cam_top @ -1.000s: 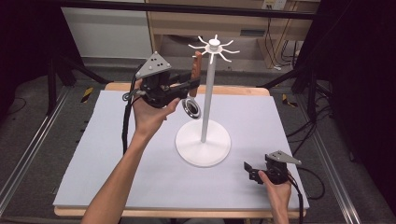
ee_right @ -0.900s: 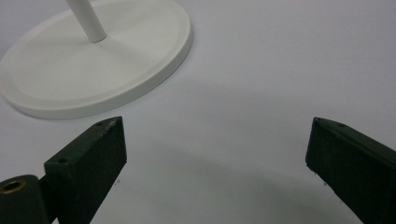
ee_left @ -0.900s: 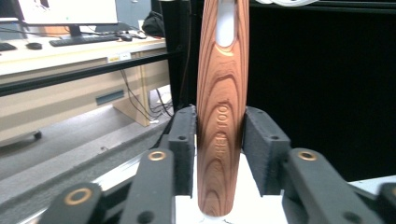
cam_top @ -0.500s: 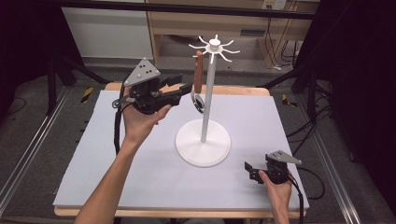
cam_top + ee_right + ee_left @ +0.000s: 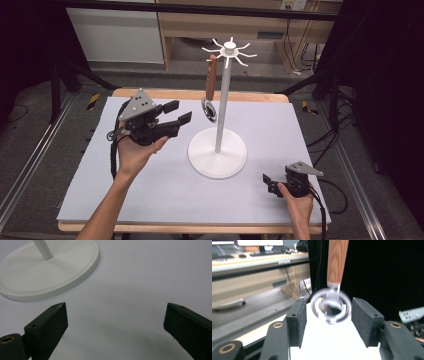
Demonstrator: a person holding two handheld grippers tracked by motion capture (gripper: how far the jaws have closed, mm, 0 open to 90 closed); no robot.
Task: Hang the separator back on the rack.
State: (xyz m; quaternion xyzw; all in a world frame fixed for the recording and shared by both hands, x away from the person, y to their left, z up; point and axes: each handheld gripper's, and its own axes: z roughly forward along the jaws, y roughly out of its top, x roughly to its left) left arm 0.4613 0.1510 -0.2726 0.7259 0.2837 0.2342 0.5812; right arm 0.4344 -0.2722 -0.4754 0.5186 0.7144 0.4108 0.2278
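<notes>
The ladle (image 5: 210, 90) has a wooden handle with visible reddish-brown grain and a satin finish; its bowl is polished metal, glossy and reflective. The stand (image 5: 218, 150) looks like smooth white-coated metal or plastic with a slight sheen on its round base. The tabletop (image 5: 150, 200) carries a matt, pale grey-white sheet, smooth and without texture, over a light wooden edge. The left tool (image 5: 172, 118) has matt black plastic jaws faced with rough, foam-like pads, brass-coloured metal bushings, and a dull grey plate. The right tool (image 5: 267, 181) has matching matt black pads.
</notes>
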